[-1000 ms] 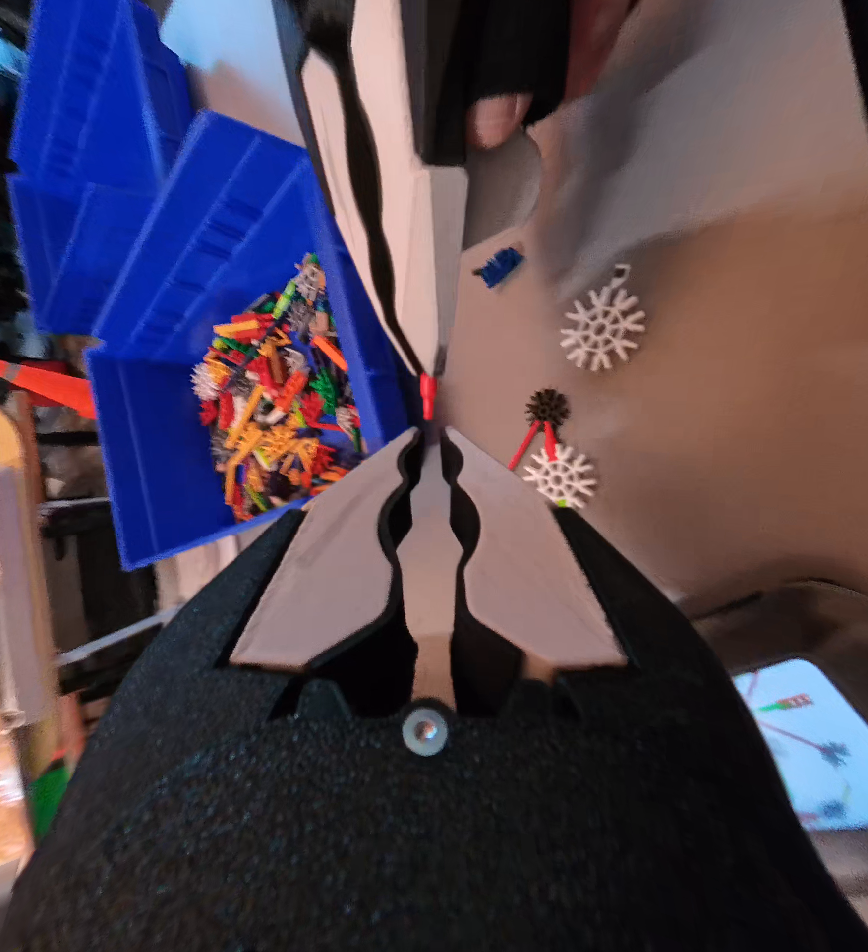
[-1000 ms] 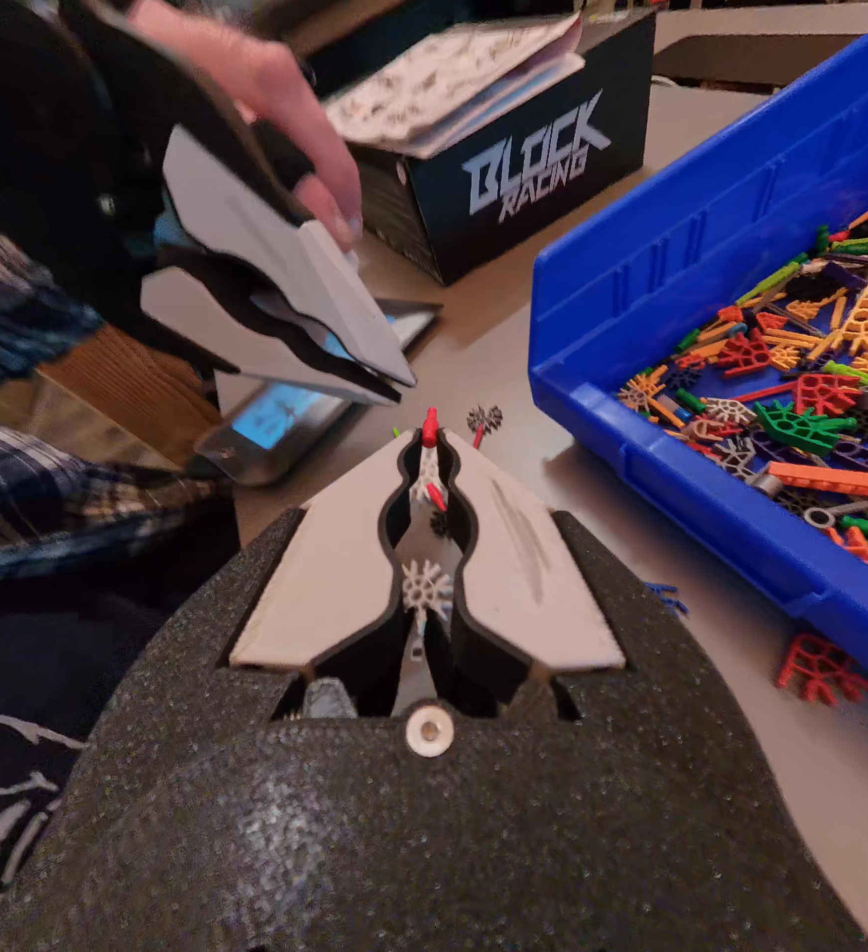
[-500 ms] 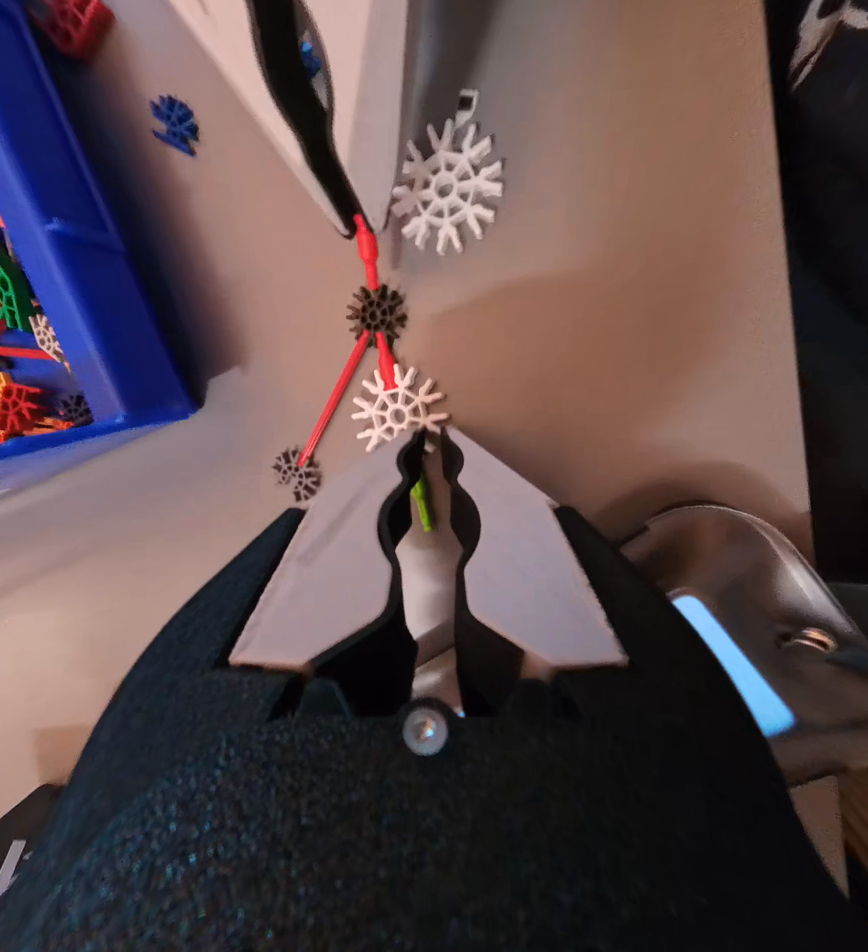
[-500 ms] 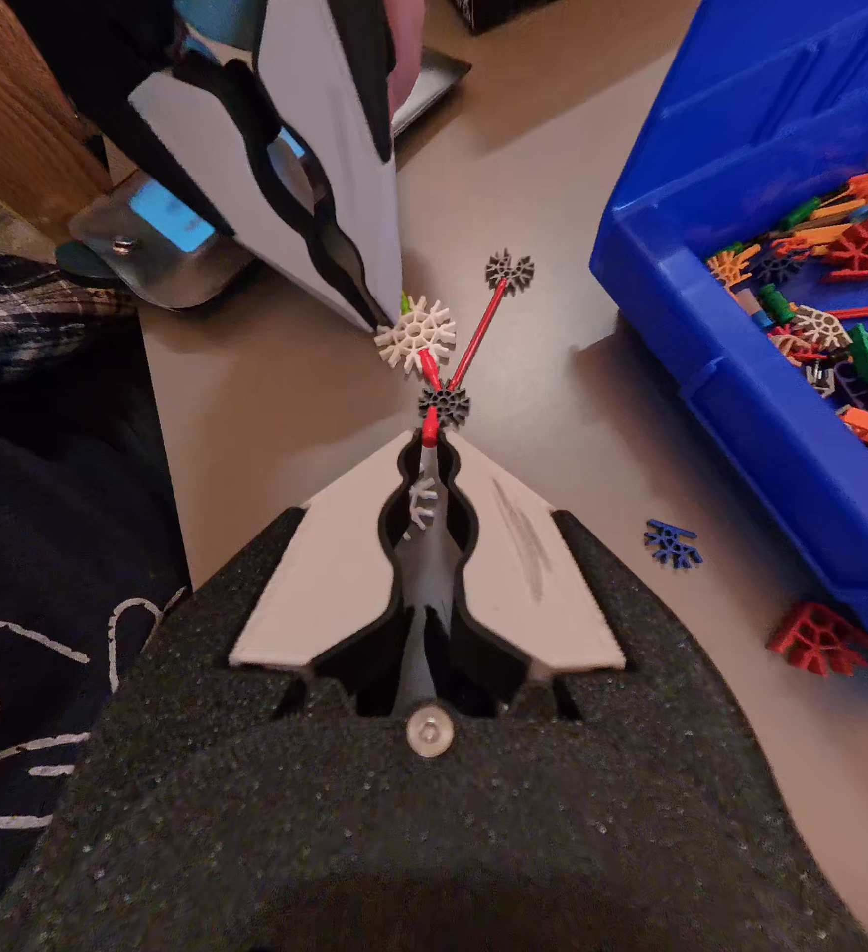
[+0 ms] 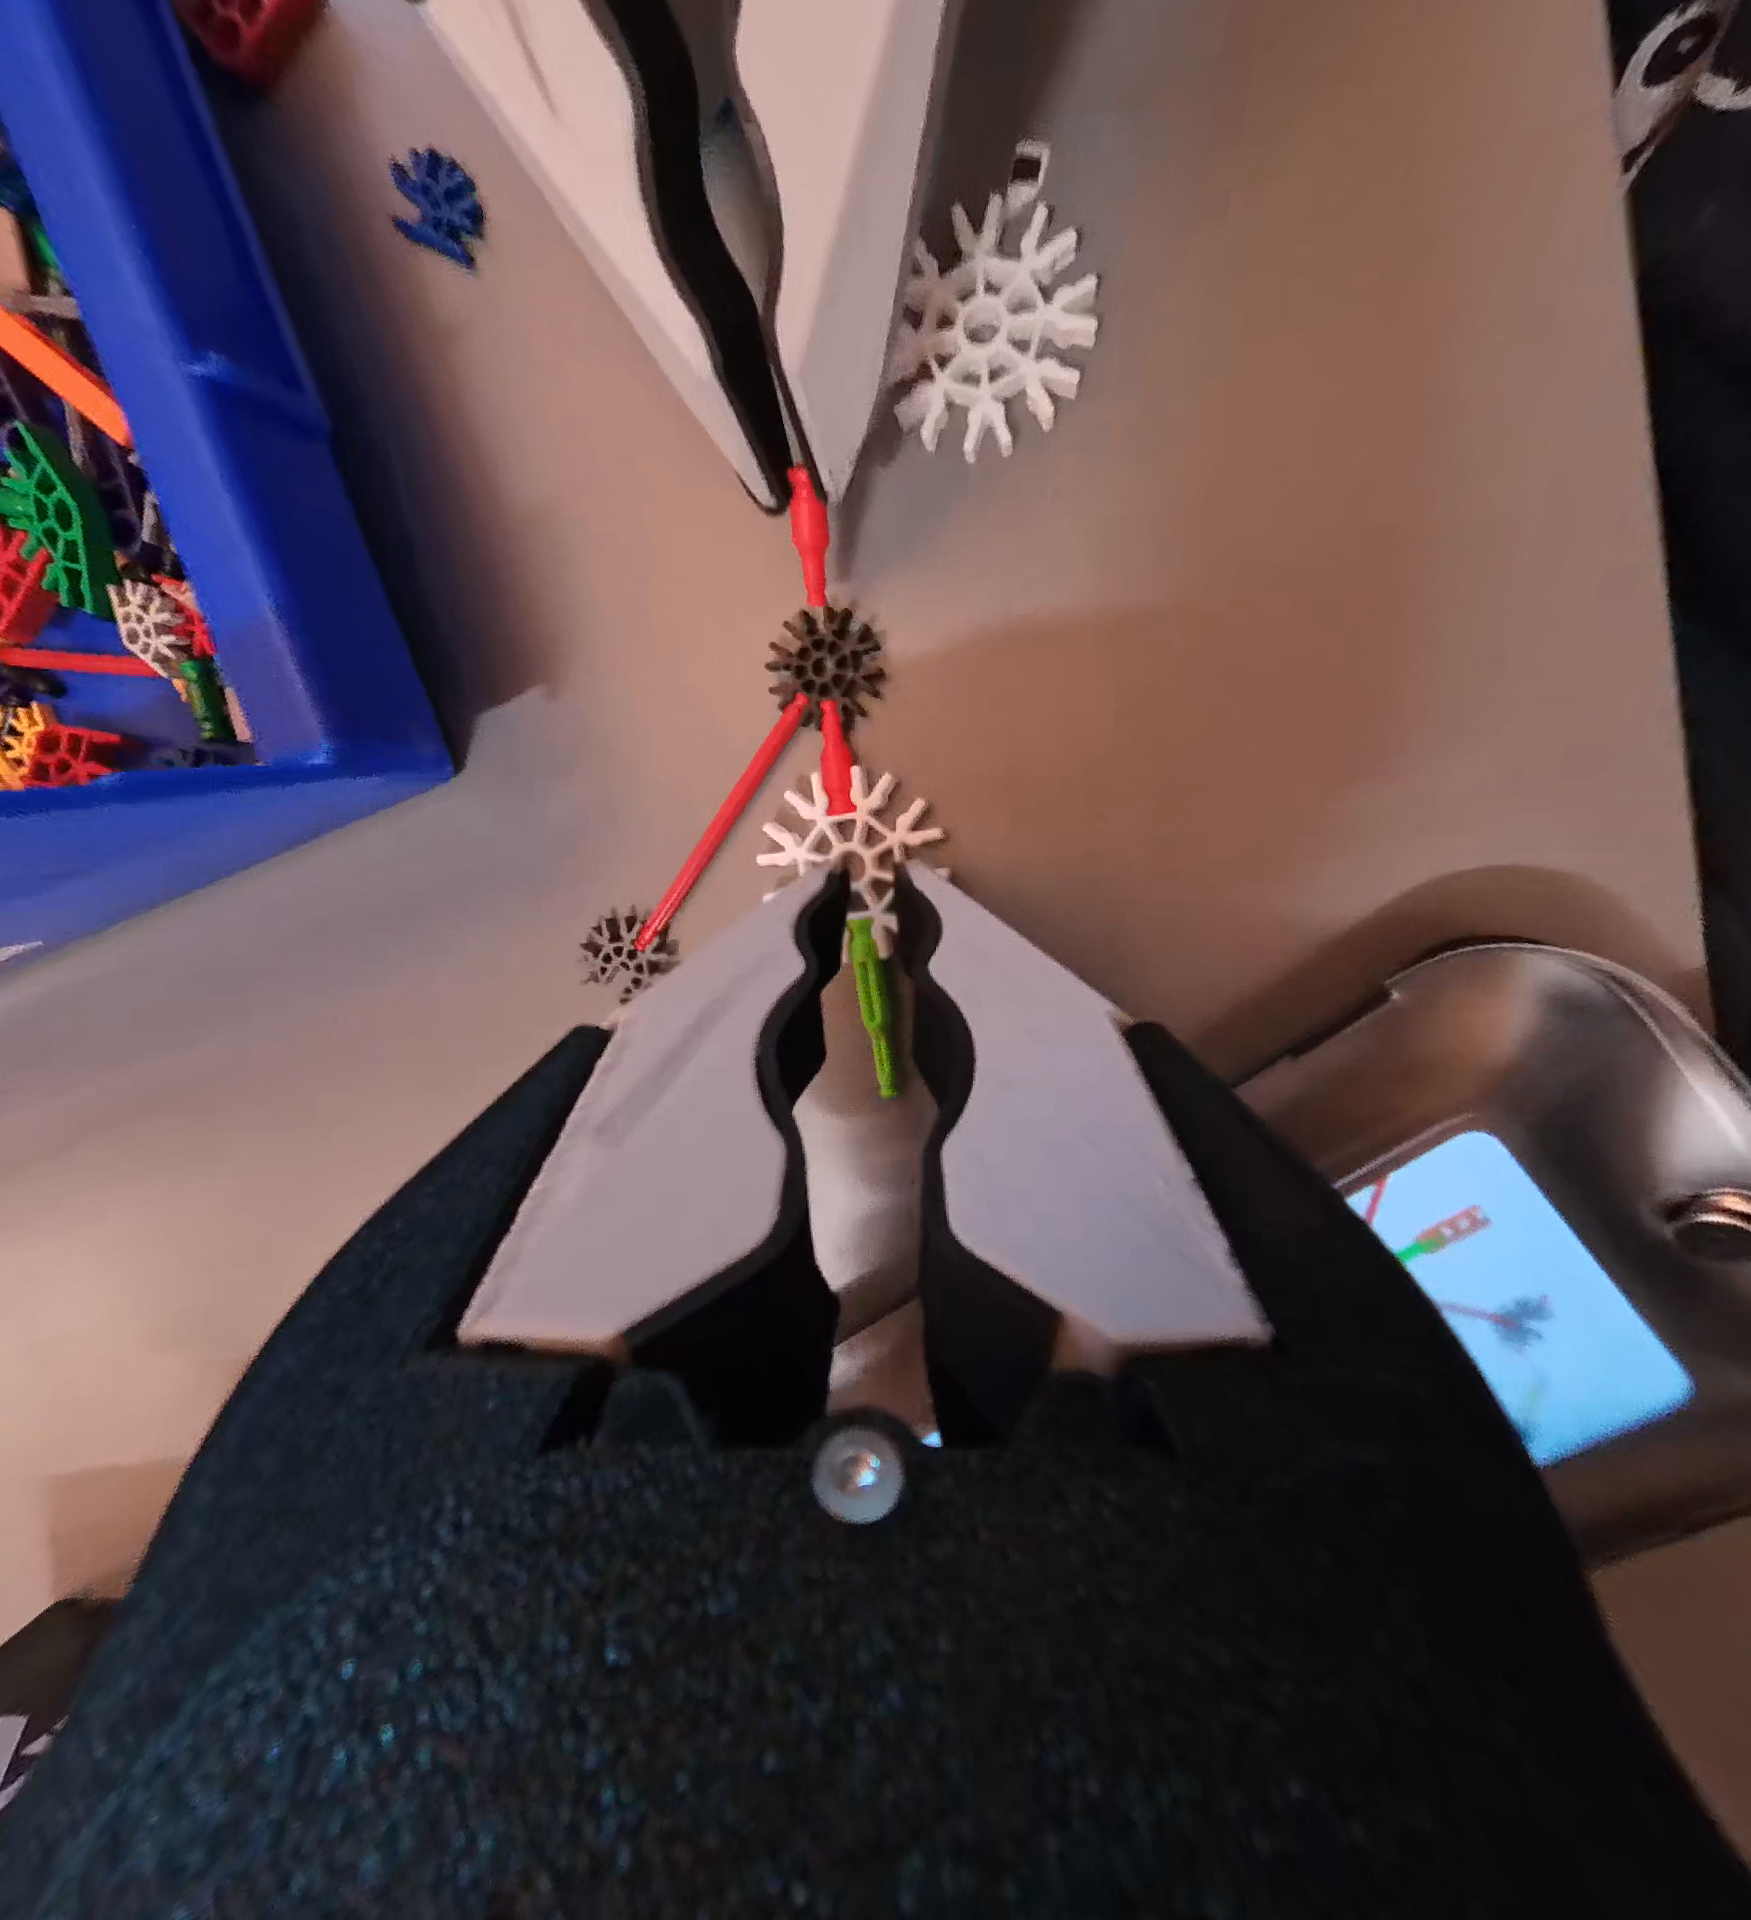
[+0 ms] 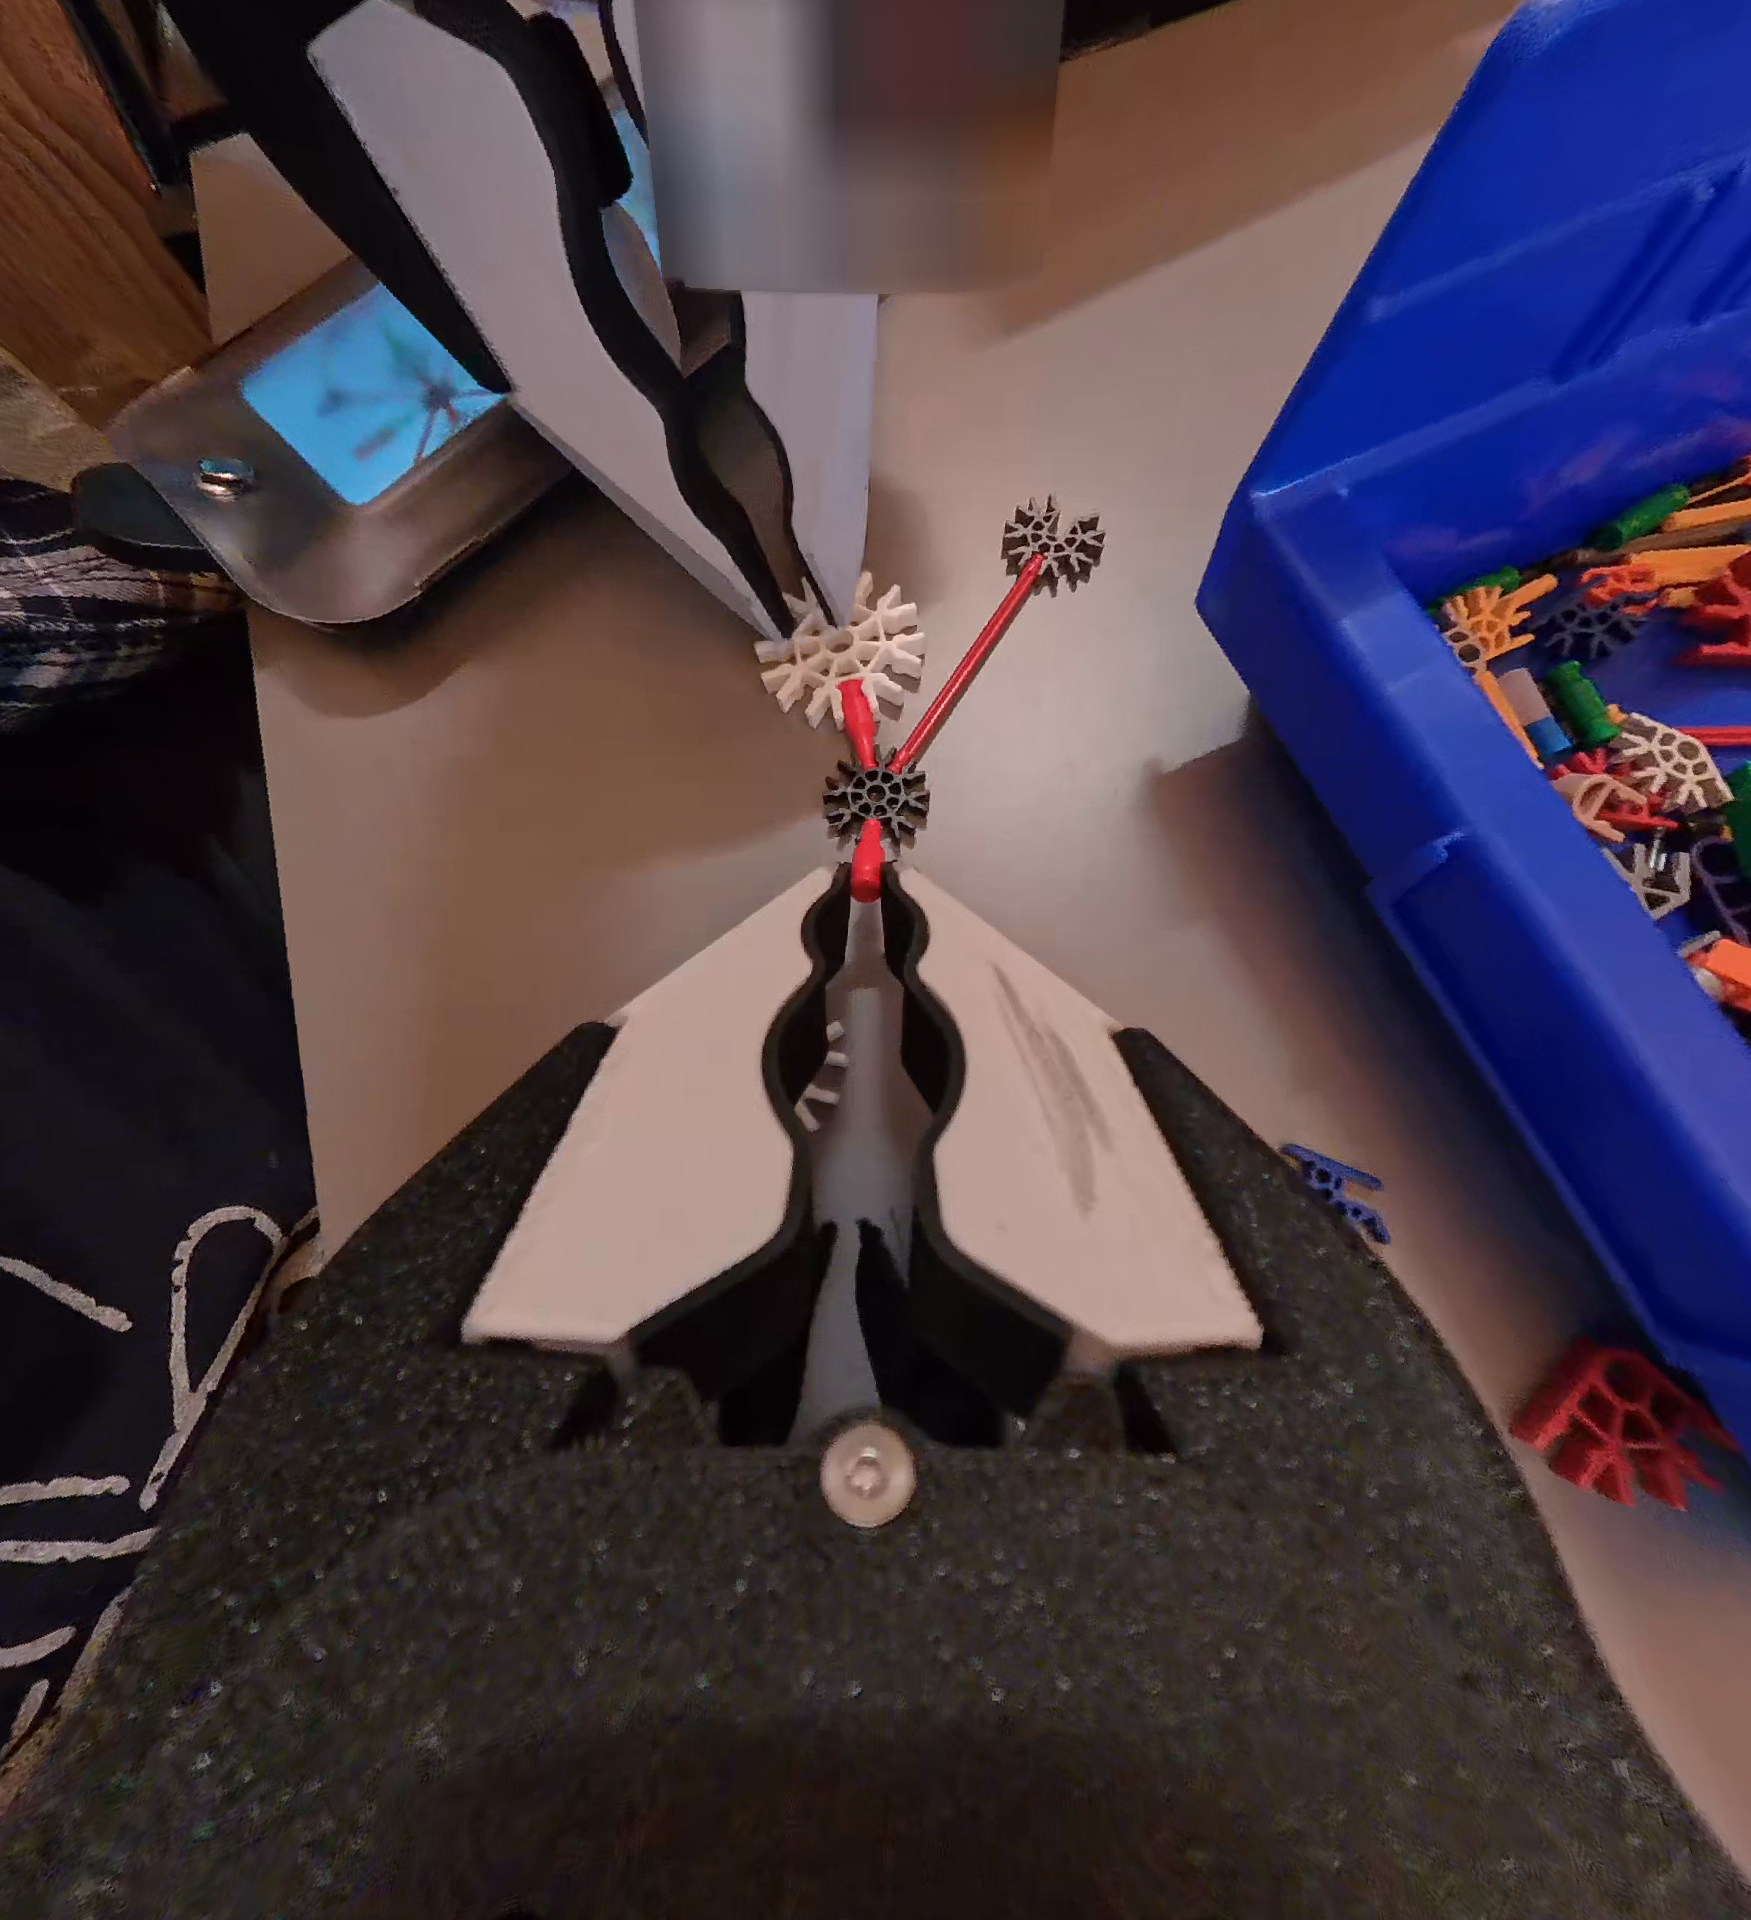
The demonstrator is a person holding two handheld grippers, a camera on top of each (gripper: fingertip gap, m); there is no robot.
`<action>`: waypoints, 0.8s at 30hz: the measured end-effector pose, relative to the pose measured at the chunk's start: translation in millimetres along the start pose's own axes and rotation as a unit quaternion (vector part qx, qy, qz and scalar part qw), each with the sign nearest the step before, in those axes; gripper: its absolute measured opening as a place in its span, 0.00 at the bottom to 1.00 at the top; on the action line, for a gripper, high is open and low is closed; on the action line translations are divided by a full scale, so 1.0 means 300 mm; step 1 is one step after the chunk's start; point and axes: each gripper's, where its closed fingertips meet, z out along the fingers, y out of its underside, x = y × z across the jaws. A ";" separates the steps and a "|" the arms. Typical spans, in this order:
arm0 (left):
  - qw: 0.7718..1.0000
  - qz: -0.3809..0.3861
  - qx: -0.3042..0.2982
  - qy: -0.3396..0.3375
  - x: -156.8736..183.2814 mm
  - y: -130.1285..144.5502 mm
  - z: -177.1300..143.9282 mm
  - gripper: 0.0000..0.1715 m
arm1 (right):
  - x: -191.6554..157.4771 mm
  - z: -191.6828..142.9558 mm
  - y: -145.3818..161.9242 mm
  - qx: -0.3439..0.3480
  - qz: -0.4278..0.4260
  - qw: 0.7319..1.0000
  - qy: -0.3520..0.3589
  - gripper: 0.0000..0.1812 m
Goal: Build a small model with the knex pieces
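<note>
A small rod-and-connector assembly lies on the tan table. Its black hub connector (image 5: 826, 665) (image 6: 876, 800) joins a short red rod to a white snowflake connector (image 5: 850, 842) (image 6: 840, 655). A long red rod (image 6: 964, 665) runs from the hub to a second black connector (image 5: 627, 951) (image 6: 1053, 545). My left gripper (image 5: 866, 883) (image 6: 788, 613) is shut on the white snowflake's edge, and a green rod (image 5: 876, 1008) shows between its fingers. My right gripper (image 6: 863, 883) (image 5: 798, 488) is shut on another short red rod (image 6: 863, 868) (image 5: 806, 530) that meets the hub from the opposite side.
A blue bin (image 6: 1473, 779) (image 5: 258, 416) of mixed coloured pieces stands beside the assembly. A loose white snowflake (image 5: 996, 332), a blue connector (image 5: 440, 208) (image 6: 1338, 1195) and a red connector (image 6: 1614, 1423) lie on the table. A lit screen in a metal stand (image 6: 372, 405) (image 5: 1505, 1309) sits at the table edge. There is about 7 cm between the tips of the two grippers. My right gripper is the nearer one to the red connector (image 6: 1614, 1423): about 15 cm, against 20 cm.
Both grippers came down to the assembly. The right one brought its short red rod to the black hub. The left one closed on the white snowflake. Little has moved in the last half second.
</note>
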 end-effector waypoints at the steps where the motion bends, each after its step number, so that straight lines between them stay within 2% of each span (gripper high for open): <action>1: 1.000 0.003 -0.002 -0.002 -0.002 0.003 0.006 0.03 | 0.001 0.003 0.001 -0.002 0.000 1.000 -0.001 0.03; 24: 0.998 0.048 0.012 0.048 0.012 0.030 0.000 0.01 | -0.012 0.019 -0.004 -0.028 -0.043 0.999 0.012 0.03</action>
